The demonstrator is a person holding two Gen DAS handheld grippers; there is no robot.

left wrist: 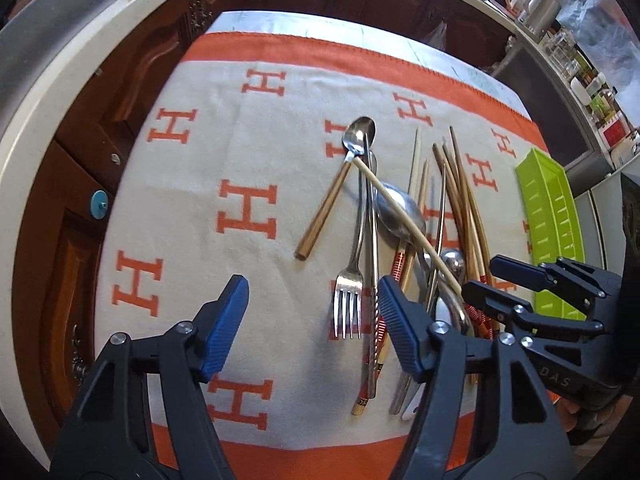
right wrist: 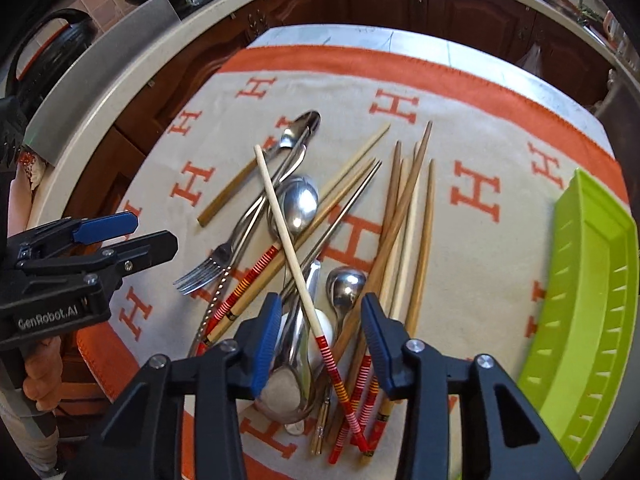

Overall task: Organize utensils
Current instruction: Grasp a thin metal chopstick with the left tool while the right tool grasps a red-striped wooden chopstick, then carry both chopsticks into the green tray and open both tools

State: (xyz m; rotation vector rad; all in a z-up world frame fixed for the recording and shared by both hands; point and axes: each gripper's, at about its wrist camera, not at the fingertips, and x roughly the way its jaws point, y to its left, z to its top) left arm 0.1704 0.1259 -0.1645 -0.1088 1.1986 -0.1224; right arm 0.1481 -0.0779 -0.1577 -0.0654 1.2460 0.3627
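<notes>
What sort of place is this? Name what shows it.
Most likely a home kitchen. Dark wooden cabinets run under a pale countertop, kettles and jars crowd the far counter, and cutlery lies on a blanket-covered table beside a green tray.

Bare cloth (left wrist: 192,184) wide open left of the utensil pile (right wrist: 304,240), pile itself a crossed tangle w/ no clean gap, green tray (right wrist: 592,280) walls off the right, clear strip btwn pile and tray, counter edge (right wrist: 120,92) beyond.
</notes>
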